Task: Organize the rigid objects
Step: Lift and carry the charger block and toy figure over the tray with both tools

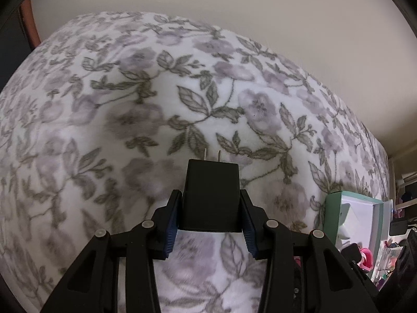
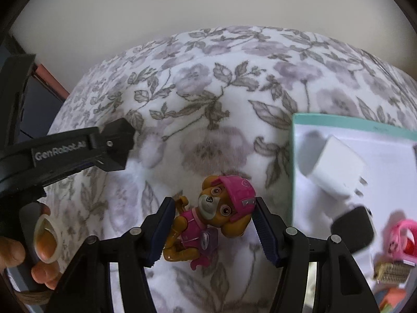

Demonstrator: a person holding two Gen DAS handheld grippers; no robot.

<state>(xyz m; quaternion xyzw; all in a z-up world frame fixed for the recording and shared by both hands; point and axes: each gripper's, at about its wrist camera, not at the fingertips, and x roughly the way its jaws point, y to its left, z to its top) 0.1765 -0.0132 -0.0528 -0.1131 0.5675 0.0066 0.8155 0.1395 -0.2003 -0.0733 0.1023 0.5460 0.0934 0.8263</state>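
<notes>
The left gripper (image 1: 211,208) clamps a black charger (image 1: 210,198) at lower centre of the left wrist view. The charger is a matte, boxy block with rounded edges, and its two metal prongs point up and away from the camera. Both blue ribbed pads (image 1: 172,224) press on its sides.

In the right wrist view the right gripper (image 2: 212,219) grasps a toy dog (image 2: 206,221) at lower centre. The dog is tan plastic with a pink cap, pink vest, big eyes and a pale purple pack on its back. Its cap touches the right-hand pad, its arm and body the left-hand pad, and it lies tilted between them.

At the right of that view a box (image 2: 338,122) with a teal rim and white inside holds a white charger (image 2: 336,167), a black block (image 2: 353,230), a pink toy (image 2: 401,237) and a beige studded piece (image 2: 393,272); all are blurred. The same box (image 1: 332,208) shows at the lower right edge of the left wrist view.

Under everything lies a fluffy white blanket (image 1: 130,104) printed with mauve flowers and grey-green leaves. Behind it stands a plain cream wall (image 1: 260,5), with a reddish-brown edge (image 1: 30,23) at upper left.

At the left of the right wrist view the left gripper's black side reads "GenRobot.AI" (image 2: 61,151). Below it a hand (image 2: 39,247) shows fingers, one wearing a pale ring.
</notes>
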